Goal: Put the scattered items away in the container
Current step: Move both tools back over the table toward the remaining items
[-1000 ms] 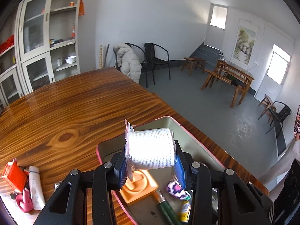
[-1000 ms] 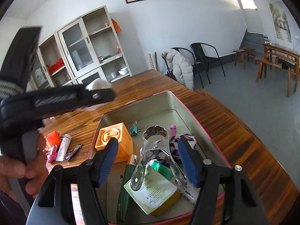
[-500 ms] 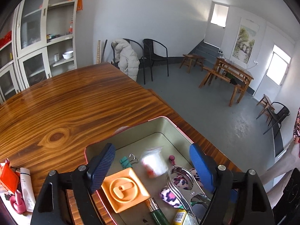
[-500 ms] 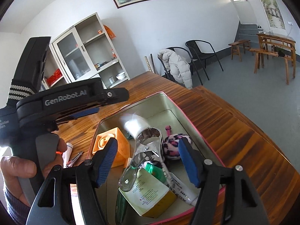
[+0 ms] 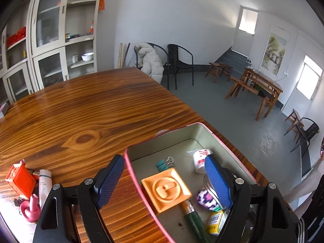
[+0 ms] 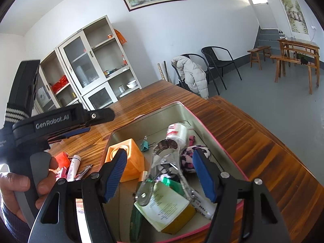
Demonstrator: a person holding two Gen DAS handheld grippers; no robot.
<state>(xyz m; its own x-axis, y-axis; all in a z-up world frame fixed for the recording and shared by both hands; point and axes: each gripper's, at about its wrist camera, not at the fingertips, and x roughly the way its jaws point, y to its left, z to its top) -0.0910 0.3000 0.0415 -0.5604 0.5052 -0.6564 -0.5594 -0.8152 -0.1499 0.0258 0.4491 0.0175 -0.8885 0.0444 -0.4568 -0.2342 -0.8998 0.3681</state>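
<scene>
The pink-rimmed metal container holds an orange block, a white bandage roll, a teal binder clip, a spotted ball, metal tongs, a green tube and a yellow box. My left gripper is open and empty above the container's left rim. My right gripper is open and empty over the container. On the table to the left lie an orange box, a white tube, a pink item and nail clippers.
The wooden table stretches left and back. Its right edge runs just beyond the container. A cabinet, chairs and a bench stand in the room behind.
My left gripper opened and let go of the white bandage roll. The roll dropped into the container and came to rest near its far side. The right gripper stayed open.
</scene>
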